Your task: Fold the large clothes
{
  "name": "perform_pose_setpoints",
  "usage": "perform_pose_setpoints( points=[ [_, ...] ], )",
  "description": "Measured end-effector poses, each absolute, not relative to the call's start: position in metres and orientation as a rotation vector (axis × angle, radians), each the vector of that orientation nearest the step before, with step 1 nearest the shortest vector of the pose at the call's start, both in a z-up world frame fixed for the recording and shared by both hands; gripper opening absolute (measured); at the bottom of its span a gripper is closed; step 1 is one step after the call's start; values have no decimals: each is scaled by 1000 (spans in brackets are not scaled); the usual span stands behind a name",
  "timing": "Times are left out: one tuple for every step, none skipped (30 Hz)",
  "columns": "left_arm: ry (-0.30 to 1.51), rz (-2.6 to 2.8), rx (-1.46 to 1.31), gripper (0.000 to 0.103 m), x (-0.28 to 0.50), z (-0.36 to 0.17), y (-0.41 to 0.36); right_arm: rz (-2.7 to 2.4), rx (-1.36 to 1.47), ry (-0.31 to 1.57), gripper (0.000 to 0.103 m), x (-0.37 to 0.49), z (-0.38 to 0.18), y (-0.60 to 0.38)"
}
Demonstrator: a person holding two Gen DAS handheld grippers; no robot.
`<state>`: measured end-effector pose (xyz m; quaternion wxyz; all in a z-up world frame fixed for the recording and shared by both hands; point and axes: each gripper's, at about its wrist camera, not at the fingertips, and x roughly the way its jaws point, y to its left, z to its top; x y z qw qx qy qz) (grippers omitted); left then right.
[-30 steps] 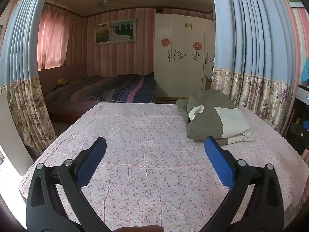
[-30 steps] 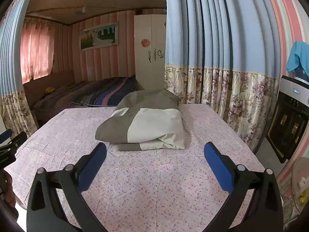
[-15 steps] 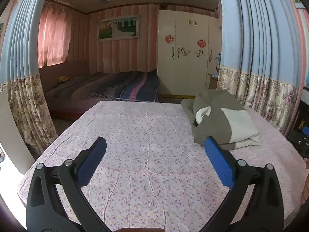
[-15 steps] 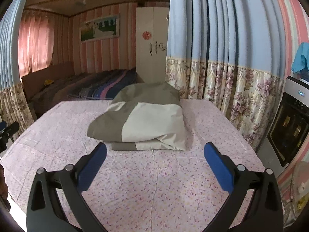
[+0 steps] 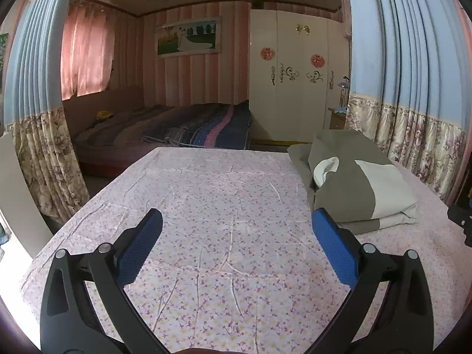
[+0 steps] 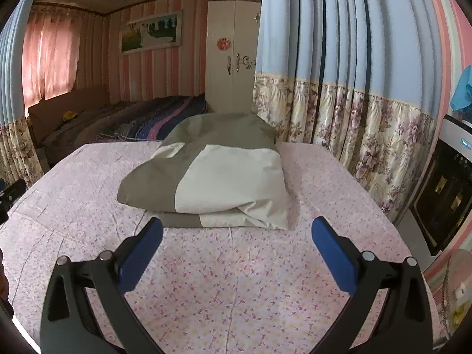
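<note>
From my remote seat, both tools hang spread wide and empty: the left tool [image 5: 236, 230] and right tool [image 6: 236, 230] hover over the floral-covered bench [image 6: 236, 280]. One grey-and-cream garment [image 6: 215, 174] lies bundled at the far right, roughly folded by my reckoning; tidying may remain. Count: one garment, two tools.

In the left wrist view the right gripper [image 5: 460, 221] shows only as a dark sliver cut off at the right edge, so its jaws cannot be read there. The folded garment [image 6: 218, 174] hides its own lower layers and far side. The appliance [image 6: 442, 194] is cropped by the lens rim.
</note>
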<state>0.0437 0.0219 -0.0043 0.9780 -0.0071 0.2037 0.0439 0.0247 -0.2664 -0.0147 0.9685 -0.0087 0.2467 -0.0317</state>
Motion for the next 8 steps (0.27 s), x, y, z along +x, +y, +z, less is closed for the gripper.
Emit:
perform_pose_setpoints(
  points=[
    [410, 93, -10, 100, 44, -5, 22, -62, -16, 499, 101, 25, -16, -267],
    [410, 99, -6, 100, 44, -7, 22, -60, -14, 498, 101, 25, -17, -268],
    [410, 100, -10, 100, 43, -8, 22, -63, -12, 497, 101, 25, -19, -270],
    [411, 93, -20, 100, 43, -10, 24, -63, -11, 500, 101, 26, -19, -271],
    [414, 74, -36, 100, 43, -11, 26, -66, -9, 508, 101, 28, -20, -273],
    [417, 63, -41, 100, 44, -11, 28, -71, -5, 512, 101, 30, -20, -275],
    [417, 55, -40, 100, 44, -12, 28, -73, -3, 514, 101, 30, -20, -277],
    [413, 51, -40, 100, 45, -12, 30, -76, -1, 515, 101, 31, -20, -278]
  ],
)
